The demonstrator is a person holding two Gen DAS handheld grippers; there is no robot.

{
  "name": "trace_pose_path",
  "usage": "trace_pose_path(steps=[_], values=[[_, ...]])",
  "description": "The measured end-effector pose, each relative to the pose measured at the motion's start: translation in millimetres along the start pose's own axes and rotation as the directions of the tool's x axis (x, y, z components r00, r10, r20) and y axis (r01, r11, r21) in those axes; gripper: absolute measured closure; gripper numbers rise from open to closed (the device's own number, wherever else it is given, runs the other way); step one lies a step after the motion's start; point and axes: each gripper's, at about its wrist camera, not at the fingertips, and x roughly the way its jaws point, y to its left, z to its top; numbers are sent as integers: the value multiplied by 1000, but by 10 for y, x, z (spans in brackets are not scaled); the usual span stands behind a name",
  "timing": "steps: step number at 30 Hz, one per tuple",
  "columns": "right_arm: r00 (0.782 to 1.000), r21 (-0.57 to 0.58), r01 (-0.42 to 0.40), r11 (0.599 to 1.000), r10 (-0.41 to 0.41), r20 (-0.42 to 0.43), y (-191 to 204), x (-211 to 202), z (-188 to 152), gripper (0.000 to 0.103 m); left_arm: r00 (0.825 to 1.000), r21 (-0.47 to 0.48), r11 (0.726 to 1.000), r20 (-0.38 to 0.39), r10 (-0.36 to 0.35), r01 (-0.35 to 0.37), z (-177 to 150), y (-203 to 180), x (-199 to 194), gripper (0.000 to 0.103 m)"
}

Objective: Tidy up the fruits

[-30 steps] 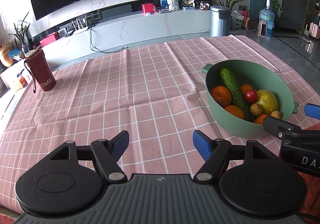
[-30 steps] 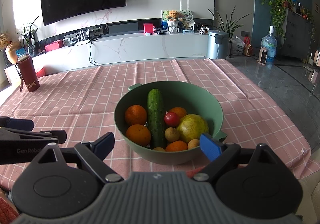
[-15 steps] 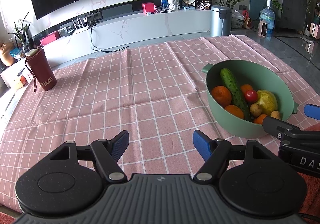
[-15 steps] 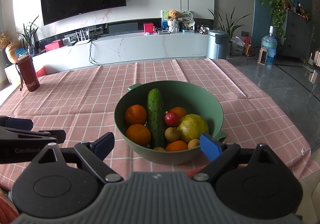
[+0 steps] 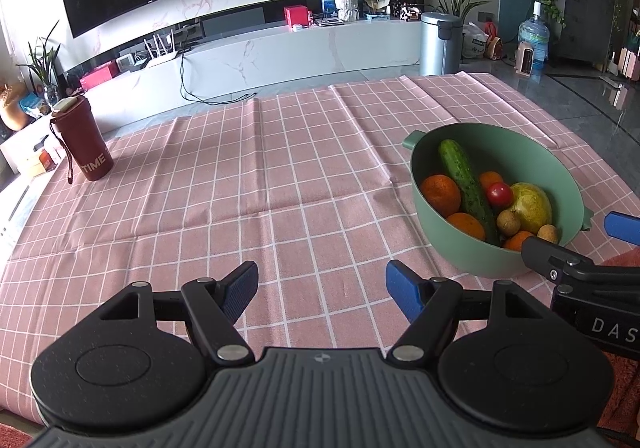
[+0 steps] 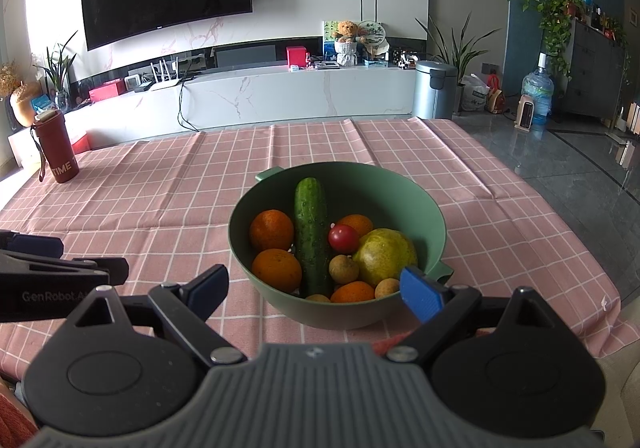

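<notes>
A green bowl [image 6: 434,213] stands on the pink checked tablecloth [image 6: 160,199]. It holds a cucumber [image 6: 310,232], several oranges [image 6: 271,230], a red tomato [image 6: 343,238], a yellow-green fruit [image 6: 386,256] and small brown fruits [image 6: 343,268]. My right gripper [image 6: 314,290] is open and empty just in front of the bowl. My left gripper [image 5: 322,290] is open and empty over bare cloth, left of the bowl [image 5: 560,177]. The cucumber [image 5: 464,179] also shows in the left wrist view.
A dark red flask [image 5: 86,139] marked TIME stands at the far left of the table; it also shows in the right wrist view [image 6: 56,147]. The table's right edge [image 6: 580,240] drops to a grey tiled floor. A TV console runs along the back wall.
</notes>
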Motion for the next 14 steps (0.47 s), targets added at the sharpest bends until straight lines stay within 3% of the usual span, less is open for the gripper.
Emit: trace_pose_path(steps=[14], values=[[1000,-1,0,1000,0,0,2,-1,0,14,1000,-4,1000,1,-10,10,4,2,-20,19]])
